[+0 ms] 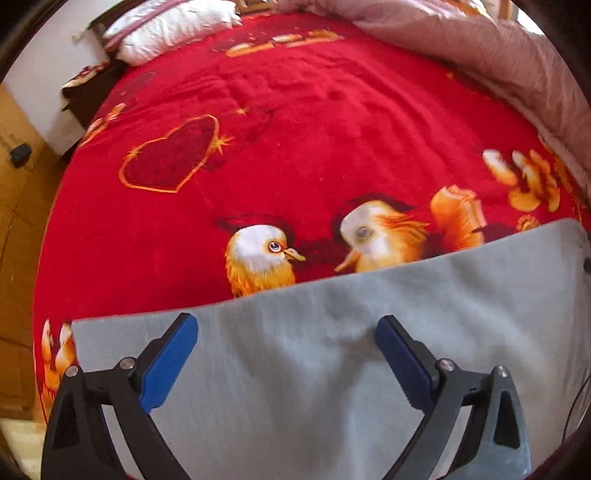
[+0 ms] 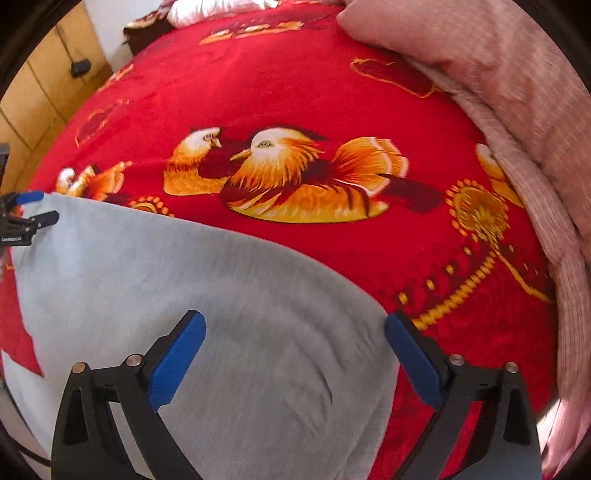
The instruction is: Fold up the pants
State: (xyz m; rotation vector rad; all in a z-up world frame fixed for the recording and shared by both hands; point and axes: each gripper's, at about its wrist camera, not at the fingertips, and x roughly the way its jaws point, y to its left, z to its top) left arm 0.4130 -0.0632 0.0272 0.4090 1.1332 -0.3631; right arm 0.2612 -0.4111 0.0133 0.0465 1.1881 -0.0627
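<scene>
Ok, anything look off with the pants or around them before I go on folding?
Nothing stands out. The grey pants lie fairly flat on the red blanket, with only light creases by the right gripper. Both it and the left gripper are open above the cloth. A pink quilt is bunched along the far edge, clear of the pants.

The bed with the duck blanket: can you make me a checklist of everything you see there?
Surface: red blanket with ducks and hearts, covering the bed.
Job's things: grey pants lying flat near the front edge.
Clutter: pink quilt bunched along one side; white pillow at the head.
Grippers: left gripper and right gripper both open above the pants, holding nothing.
Cables: dark cable at the edge of the left view.
Surroundings: wooden floor.
</scene>
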